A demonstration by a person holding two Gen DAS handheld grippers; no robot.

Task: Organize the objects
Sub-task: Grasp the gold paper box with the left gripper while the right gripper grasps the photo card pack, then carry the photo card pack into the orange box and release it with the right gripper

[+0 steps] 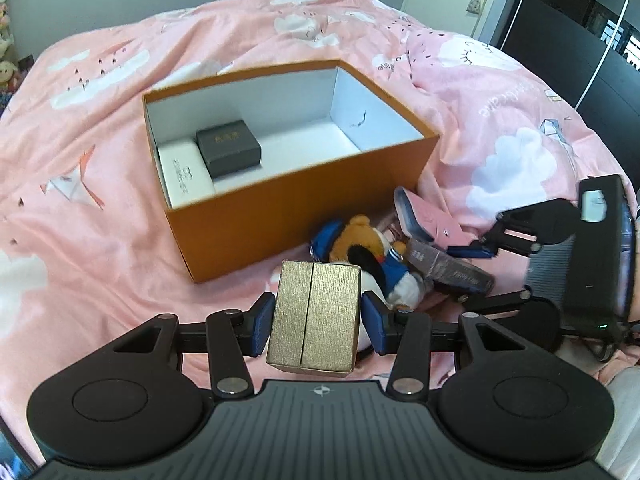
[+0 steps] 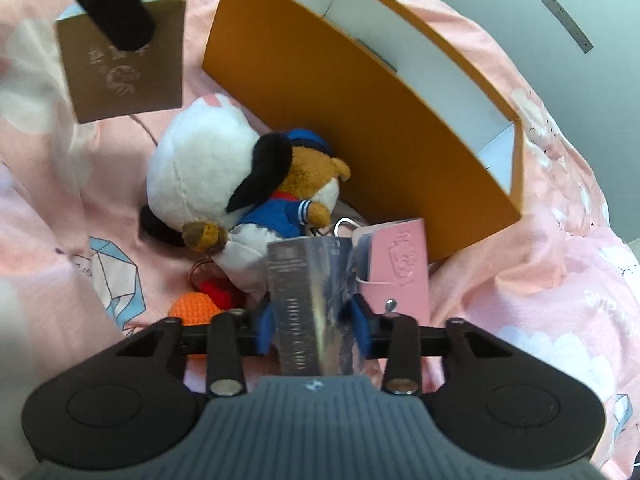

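Pink cloud-print bedspread (image 1: 100, 208) under everything. Left wrist view: my left gripper (image 1: 316, 318) is clamped on a gold box (image 1: 314, 316), held clear of the bed. Orange box (image 1: 304, 216) sits open just beyond, with a white case (image 1: 186, 178) and a dark grey box (image 1: 228, 148) at its left end. Plush toys (image 1: 368, 256) lie near its front wall, my right gripper (image 1: 468, 270) just beside them.

Right wrist view: right gripper (image 2: 314, 322) closed on a silvery card box (image 2: 310, 304). Pink case (image 2: 396, 272) just right of it, leaning by the orange box wall; orange crochet ball (image 2: 192, 308) to the left.
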